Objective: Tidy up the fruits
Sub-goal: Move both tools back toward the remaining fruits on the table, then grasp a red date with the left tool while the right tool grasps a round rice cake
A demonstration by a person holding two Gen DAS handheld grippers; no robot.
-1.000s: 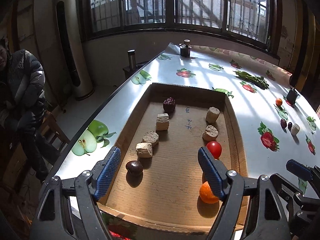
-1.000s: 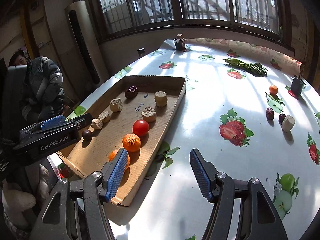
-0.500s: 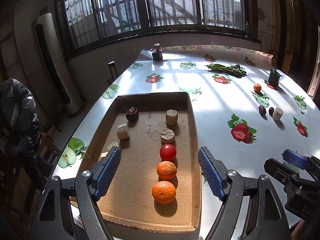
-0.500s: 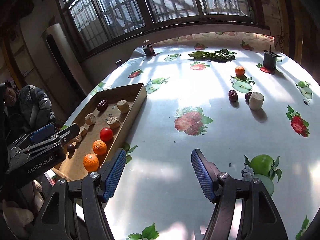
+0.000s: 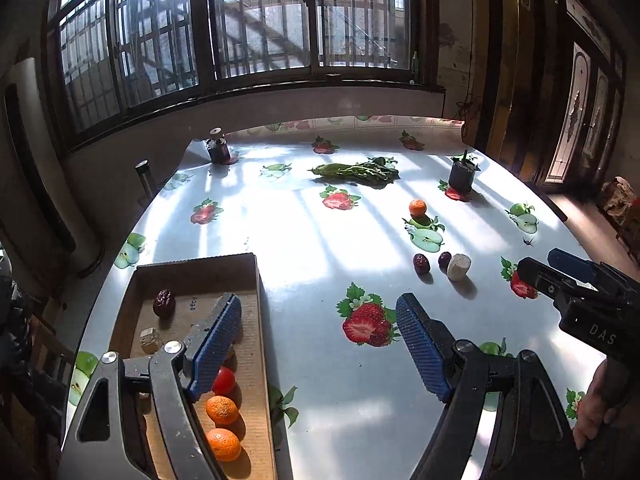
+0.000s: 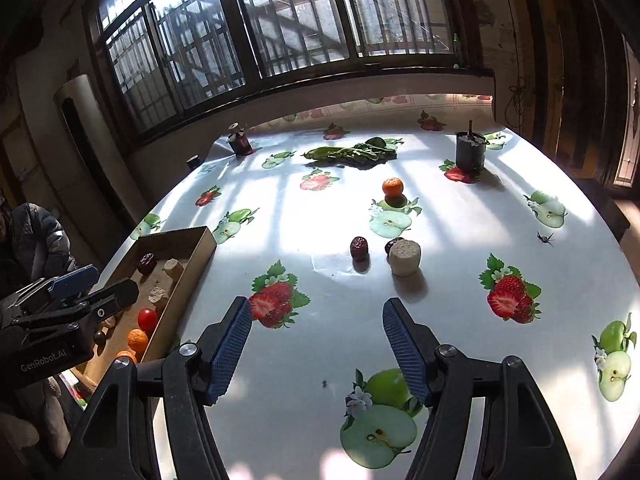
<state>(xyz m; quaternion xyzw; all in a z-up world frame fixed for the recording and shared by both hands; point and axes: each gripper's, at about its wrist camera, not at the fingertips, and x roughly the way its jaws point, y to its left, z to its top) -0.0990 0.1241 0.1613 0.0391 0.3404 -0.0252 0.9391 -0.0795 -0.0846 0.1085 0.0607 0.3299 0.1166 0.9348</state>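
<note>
A cardboard tray (image 5: 256, 300) at the table's left holds two oranges (image 5: 222, 410), a red tomato (image 5: 224, 380), a red date (image 5: 164, 303) and pale chunks. It also shows in the right wrist view (image 6: 200, 256). Loose on the table are an orange (image 6: 392, 187), a red date (image 6: 359, 247), a dark fruit (image 5: 444, 259) and a pale cylinder (image 6: 405, 257). My left gripper (image 5: 320, 344) is open and empty, over the tray's right edge. My right gripper (image 6: 316, 344) is open and empty, above the table short of the loose fruit.
A fruit-print cloth covers the round table (image 6: 320, 216). Leafy greens (image 6: 352, 154), a dark cup (image 6: 470, 152) and a small bottle (image 6: 240, 142) stand at the far side. A seated person (image 6: 36, 236) is at the left.
Both grippers have swung right, away from the tray and toward the loose fruit on the table. Both stay open and empty.
</note>
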